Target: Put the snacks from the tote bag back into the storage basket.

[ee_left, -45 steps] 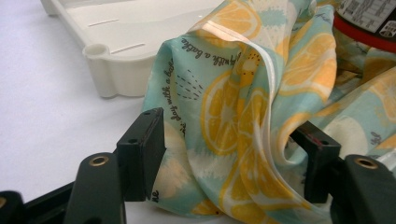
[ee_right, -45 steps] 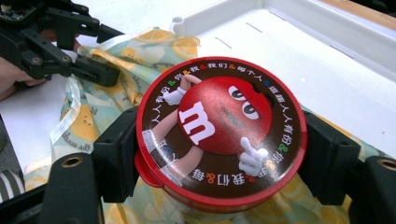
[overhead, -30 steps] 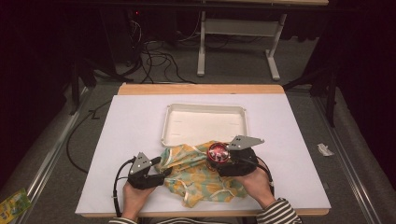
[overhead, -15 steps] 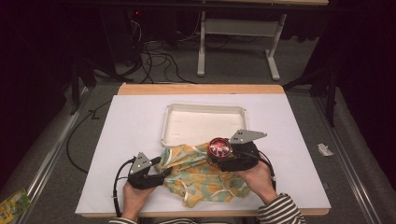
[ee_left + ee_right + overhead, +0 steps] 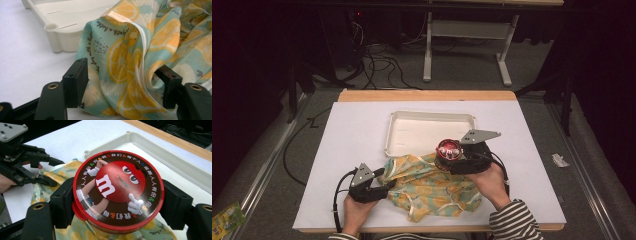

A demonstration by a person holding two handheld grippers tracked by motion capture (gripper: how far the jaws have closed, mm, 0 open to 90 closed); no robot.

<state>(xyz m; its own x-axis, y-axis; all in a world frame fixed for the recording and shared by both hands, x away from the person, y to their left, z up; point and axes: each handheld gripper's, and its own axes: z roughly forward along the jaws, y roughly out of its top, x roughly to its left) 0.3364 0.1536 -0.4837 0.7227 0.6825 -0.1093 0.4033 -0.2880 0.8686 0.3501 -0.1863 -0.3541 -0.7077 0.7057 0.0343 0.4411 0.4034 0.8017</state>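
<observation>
A round red candy tin with a cartoon lid sits between the jaws of my right gripper, which is shut on its sides. In the high view the tin hangs just above the far edge of a crumpled cloth printed with lemon slices, close to the white tray's front rim. My left gripper is at the cloth's left edge. In the left gripper view a thick bunch of the cloth fills the gap between both pads of that gripper.
The shallow white tray stands behind the cloth with nothing in it. A white sheet covers the table, whose wooden edge shows at the back. Cables and a table frame lie on the floor beyond.
My right gripper has lifted the tin and carried it a little toward the tray. The left gripper and its bunch of cloth have stayed put.
</observation>
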